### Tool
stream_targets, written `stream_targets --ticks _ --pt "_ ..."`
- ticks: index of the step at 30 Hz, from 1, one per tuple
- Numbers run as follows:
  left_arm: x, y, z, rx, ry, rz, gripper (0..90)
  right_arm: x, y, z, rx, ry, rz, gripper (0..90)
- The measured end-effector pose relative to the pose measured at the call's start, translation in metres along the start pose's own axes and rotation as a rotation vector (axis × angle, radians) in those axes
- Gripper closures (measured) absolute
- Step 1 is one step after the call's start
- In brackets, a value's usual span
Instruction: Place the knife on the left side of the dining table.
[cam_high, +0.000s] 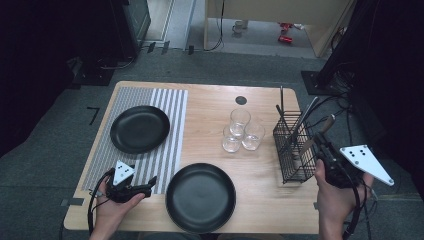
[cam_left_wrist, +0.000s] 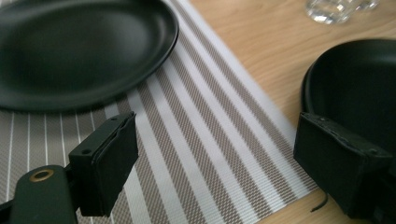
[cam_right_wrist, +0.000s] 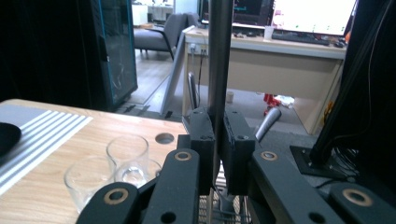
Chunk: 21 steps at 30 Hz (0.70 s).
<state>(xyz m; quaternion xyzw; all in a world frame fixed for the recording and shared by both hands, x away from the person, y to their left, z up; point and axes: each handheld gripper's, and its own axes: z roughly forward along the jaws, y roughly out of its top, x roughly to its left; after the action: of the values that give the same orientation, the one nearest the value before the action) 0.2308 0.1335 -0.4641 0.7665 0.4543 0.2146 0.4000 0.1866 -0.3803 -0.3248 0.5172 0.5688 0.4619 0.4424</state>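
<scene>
My left gripper (cam_high: 150, 184) (cam_left_wrist: 219, 158) hovers open over the front right corner of a grey and white striped placemat (cam_high: 170, 115) (cam_left_wrist: 205, 140), with nothing between its jaws. One black plate (cam_high: 139, 128) (cam_left_wrist: 79, 46) lies on the mat. A second black plate (cam_high: 200, 196) (cam_left_wrist: 359, 84) sits on the bare wood just right of the left gripper. My right gripper (cam_high: 322, 142) (cam_right_wrist: 218, 126) is above a black wire cutlery basket (cam_high: 292, 150). It is shut on the flat metal handle of a utensil (cam_right_wrist: 219, 56), which stands upright out of the basket.
Three clear glasses (cam_high: 241, 131) (cam_right_wrist: 112, 168) stand clustered at the table's middle, left of the basket. Other utensil handles (cam_high: 306, 116) lean out of the basket. The wooden table (cam_high: 210, 105) has a small round hole (cam_high: 241, 100) near its far edge. Dark stands and cables flank the right side.
</scene>
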Motion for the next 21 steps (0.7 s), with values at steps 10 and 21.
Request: stream_targets --ticks 10,21 --pt "-0.015 0.032 -0.006 -0.063 -0.067 0.033 14.1 0.005 0.018 -0.012 -0.041 0.038 0.003 85.7" --pt "-0.045 0.059 0.000 -0.100 -0.151 0.074 14.2 0.020 0.022 -0.013 -0.046 0.111 0.009 85.7"
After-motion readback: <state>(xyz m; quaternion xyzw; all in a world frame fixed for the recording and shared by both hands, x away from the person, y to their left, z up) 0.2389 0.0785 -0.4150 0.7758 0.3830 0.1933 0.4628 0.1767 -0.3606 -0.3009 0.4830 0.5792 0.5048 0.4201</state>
